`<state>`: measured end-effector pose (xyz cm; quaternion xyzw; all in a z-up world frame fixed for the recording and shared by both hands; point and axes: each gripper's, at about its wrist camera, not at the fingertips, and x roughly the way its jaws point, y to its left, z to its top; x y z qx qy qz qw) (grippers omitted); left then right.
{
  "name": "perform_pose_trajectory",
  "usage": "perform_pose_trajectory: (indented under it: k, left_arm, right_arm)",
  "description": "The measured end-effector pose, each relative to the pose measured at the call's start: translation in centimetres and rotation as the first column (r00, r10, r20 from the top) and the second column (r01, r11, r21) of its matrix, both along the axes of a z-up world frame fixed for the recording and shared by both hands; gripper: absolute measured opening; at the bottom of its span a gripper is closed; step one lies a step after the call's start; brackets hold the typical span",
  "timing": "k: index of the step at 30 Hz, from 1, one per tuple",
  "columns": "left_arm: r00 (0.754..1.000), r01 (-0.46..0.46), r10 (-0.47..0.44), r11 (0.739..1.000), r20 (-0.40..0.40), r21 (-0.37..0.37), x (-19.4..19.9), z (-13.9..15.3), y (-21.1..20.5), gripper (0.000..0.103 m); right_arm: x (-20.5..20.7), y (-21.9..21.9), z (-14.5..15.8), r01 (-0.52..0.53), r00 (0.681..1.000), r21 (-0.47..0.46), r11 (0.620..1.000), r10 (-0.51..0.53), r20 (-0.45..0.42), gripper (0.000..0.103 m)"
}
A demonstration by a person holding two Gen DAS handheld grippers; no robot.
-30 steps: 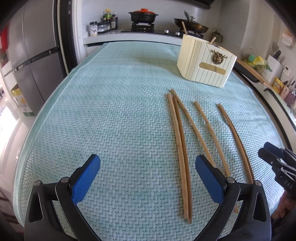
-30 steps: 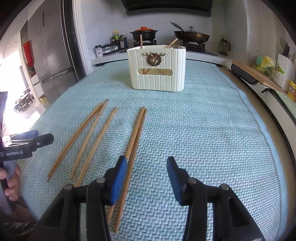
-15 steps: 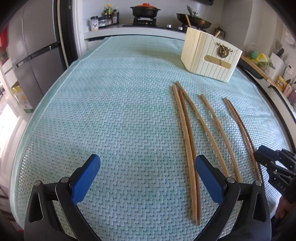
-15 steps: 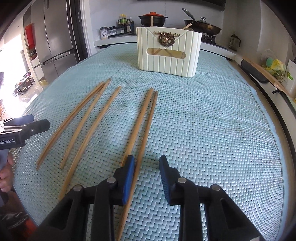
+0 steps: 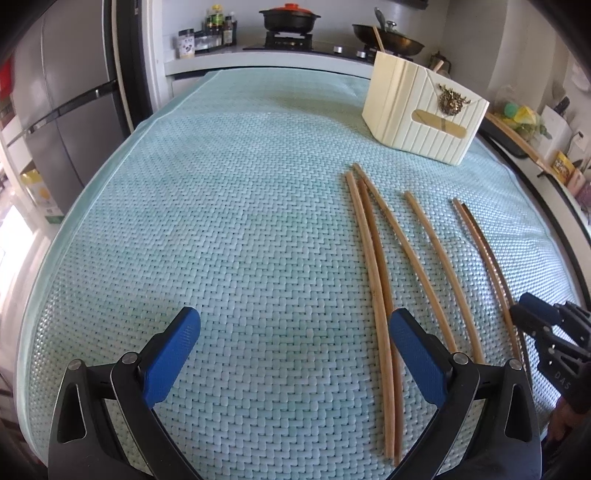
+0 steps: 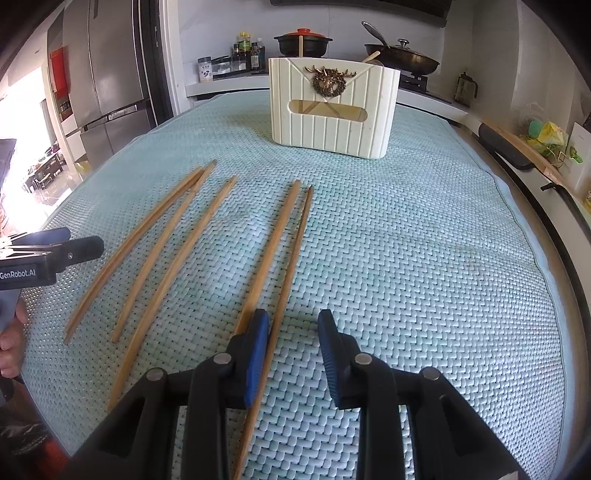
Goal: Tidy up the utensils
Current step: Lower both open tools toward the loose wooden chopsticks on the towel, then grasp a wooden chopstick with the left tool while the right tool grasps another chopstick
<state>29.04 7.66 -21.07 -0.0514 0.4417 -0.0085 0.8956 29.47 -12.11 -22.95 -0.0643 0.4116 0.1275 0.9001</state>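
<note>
Wooden chopsticks [image 6: 284, 236] lie loose on the woven mat covering the bench [image 6: 424, 258], just ahead of the right gripper [image 6: 291, 332]. Its jaws, which have just been closing, stand narrowly apart with one stick inside the gap, unpinched, probably lining up a grasp. Straight beyond stands the cream holder [image 6: 332, 110]. Idle, the left gripper [image 5: 295, 336] gapes wide and empty, sticks at its right.

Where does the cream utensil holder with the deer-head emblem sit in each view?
Left wrist view: cream utensil holder upper right, seen corner-on, beyond the chopsticks.
Right wrist view: holder top centre, front face on.
Shared landmark: red-lidded black pot on the stove behind.
</note>
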Motion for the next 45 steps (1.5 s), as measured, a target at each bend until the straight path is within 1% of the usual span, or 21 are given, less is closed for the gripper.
perform_pose_trajectory:
  k: [2, 4, 7, 12, 14, 16, 23, 29, 35, 36, 38, 39, 40, 41, 42, 43, 44, 45]
  left_arm:
    - [1.000, 0.010, -0.010, 1.000, 0.000, 0.015, 0.4, 0.0, -0.4, 0.102]
    - [1.000, 0.017, -0.017, 0.999, -0.006, 0.047, 0.8, -0.2, -0.9, 0.102]
    - [0.999, 0.026, -0.025, 0.997, -0.026, 0.076, 1.3, -0.7, -1.3, 0.102]
    - [0.999, 0.030, -0.028, 0.999, -0.038, 0.043, 1.8, -1.0, -0.7, 0.102]
    - [0.999, 0.015, -0.013, 0.998, -0.043, 0.055, 2.4, -1.0, -0.3, 0.102]
    - [0.999, 0.011, -0.007, 0.997, -0.052, 0.083, 2.7, -1.2, -0.3, 0.102]
    - [0.996, 0.068, -0.063, 0.993, -0.061, 0.095, 4.6, -1.2, -0.7, 0.102]
    - [0.989, 0.128, -0.120, 0.988, -0.086, 0.086, 8.2, -1.2, -0.5, 0.102]
    - [0.974, 0.207, -0.196, 0.974, -0.117, 0.088, 12.1, -1.3, -1.0, 0.101]
    - [0.971, 0.217, -0.206, 0.972, -0.118, 0.087, 12.7, -1.3, -1.1, 0.099]
    - [0.967, 0.235, -0.224, 0.969, -0.118, 0.081, 13.6, -1.0, -1.2, 0.088]
    - [0.966, 0.241, -0.231, 0.967, -0.119, 0.078, 14.1, -0.9, -1.2, 0.085]
    - [0.964, 0.246, -0.236, 0.966, -0.122, 0.078, 14.5, -0.7, -1.3, 0.077]
    - [0.963, 0.250, -0.239, 0.965, -0.127, 0.080, 14.8, -0.5, -1.4, 0.065]
    - [0.961, 0.256, -0.244, 0.963, -0.129, 0.081, 15.0, -0.4, -1.5, 0.059]
    - [0.958, 0.266, -0.255, 0.961, -0.133, 0.076, 15.1, -0.2, -1.7, 0.045]
    - [0.955, 0.276, -0.265, 0.958, -0.135, 0.073, 15.1, -0.2, -2.0, 0.032]
    - [0.952, 0.287, -0.276, 0.956, -0.135, 0.066, 15.1, -0.1, -2.1, 0.026]
  right_arm:
    - [0.0, 0.0, 0.0, 0.000, 1.000, 0.000, 1.000, 0.000, 0.002, 0.028]
    - [0.0, 0.0, 0.0, 0.000, 1.000, 0.001, 1.000, 0.000, 0.001, 0.028]
    - [0.0, -0.1, 0.0, 0.000, 1.000, 0.003, 1.000, 0.000, 0.000, 0.028]
    - [-0.2, -0.2, 0.0, 0.001, 1.000, 0.001, 1.000, -0.001, 0.000, 0.027]
    - [-0.1, -0.1, 0.1, 0.002, 1.000, -0.001, 1.000, -0.002, -0.002, 0.026]
    - [0.0, -0.2, 0.1, 0.004, 1.000, -0.005, 1.000, -0.004, -0.002, 0.026]
    - [0.7, -0.3, 0.1, 0.012, 1.000, -0.013, 1.000, -0.012, -0.009, 0.026]
    - [3.4, -0.3, 0.3, 0.002, 0.999, -0.014, 1.000, -0.003, -0.033, 0.026]
    - [8.3, 0.3, 0.4, -0.016, 0.998, -0.025, 1.000, 0.015, -0.059, 0.026]
    - [9.2, 0.3, 0.4, -0.019, 0.998, -0.020, 1.000, 0.017, -0.067, 0.026]
    - [10.8, 0.6, 0.3, -0.030, 0.997, -0.027, 0.999, 0.028, -0.075, 0.026]
    - [11.4, 0.8, 0.3, -0.038, 0.996, -0.031, 0.999, 0.035, -0.083, 0.026]
    - [12.0, 1.1, 0.3, -0.047, 0.995, -0.034, 0.998, 0.043, -0.094, 0.026]
    - [12.5, 1.4, 0.4, -0.054, 0.994, -0.036, 0.998, 0.050, -0.100, 0.026]
    - [12.9, 1.6, 0.4, -0.060, 0.992, -0.032, 0.998, 0.056, -0.115, 0.025]
    - [13.2, 1.8, 0.5, -0.064, 0.990, -0.027, 0.998, 0.060, -0.124, 0.024]
    - [13.4, 1.9, 0.5, -0.067, 0.989, -0.024, 0.997, 0.063, -0.130, 0.017]
    - [13.6, 2.0, 0.5, -0.070, 0.988, -0.016, 0.997, 0.067, -0.136, 0.011]
